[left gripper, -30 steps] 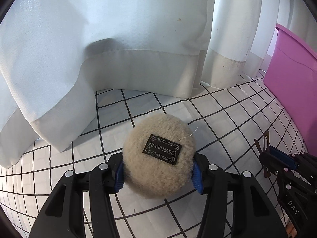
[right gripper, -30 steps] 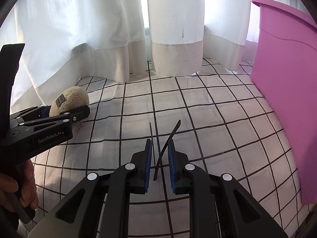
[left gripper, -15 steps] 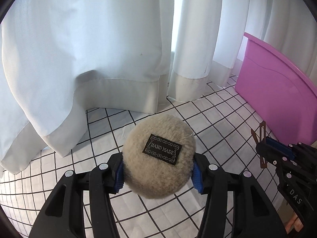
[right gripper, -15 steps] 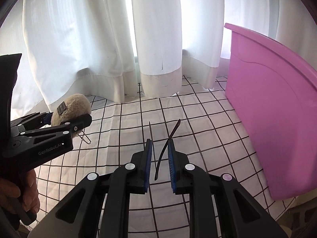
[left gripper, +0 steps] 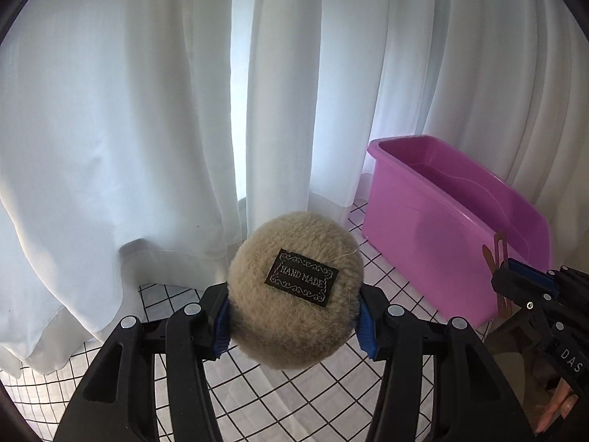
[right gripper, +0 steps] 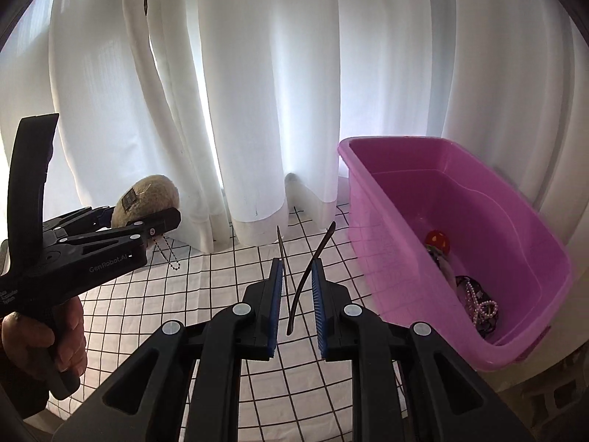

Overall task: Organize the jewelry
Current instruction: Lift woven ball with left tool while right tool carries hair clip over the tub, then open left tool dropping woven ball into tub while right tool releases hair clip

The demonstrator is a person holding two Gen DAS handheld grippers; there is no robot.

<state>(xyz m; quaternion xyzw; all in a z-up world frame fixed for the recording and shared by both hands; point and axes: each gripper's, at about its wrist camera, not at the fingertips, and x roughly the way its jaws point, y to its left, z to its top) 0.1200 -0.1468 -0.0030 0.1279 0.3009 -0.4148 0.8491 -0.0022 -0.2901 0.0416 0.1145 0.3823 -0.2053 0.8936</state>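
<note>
Home setting: white curtains (right gripper: 257,110), grid-patterned tablecloth (right gripper: 206,294), pink plastic tub (right gripper: 405,258).

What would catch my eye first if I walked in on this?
Probably the fluffy beige pom-pom with its "HAND MADE" label, squeezed in the left gripper in front of the white curtains. Next, the bright pink tub on the right of the checked cloth, with beads and trinkets at its bottom. The right gripper holds a thin dark hair clip.

The pompom (left gripper: 294,313) is beige with a black label; the tub (right gripper: 515,331) is magenta; the cloth (right gripper: 221,287) is white, black-gridded.
</note>
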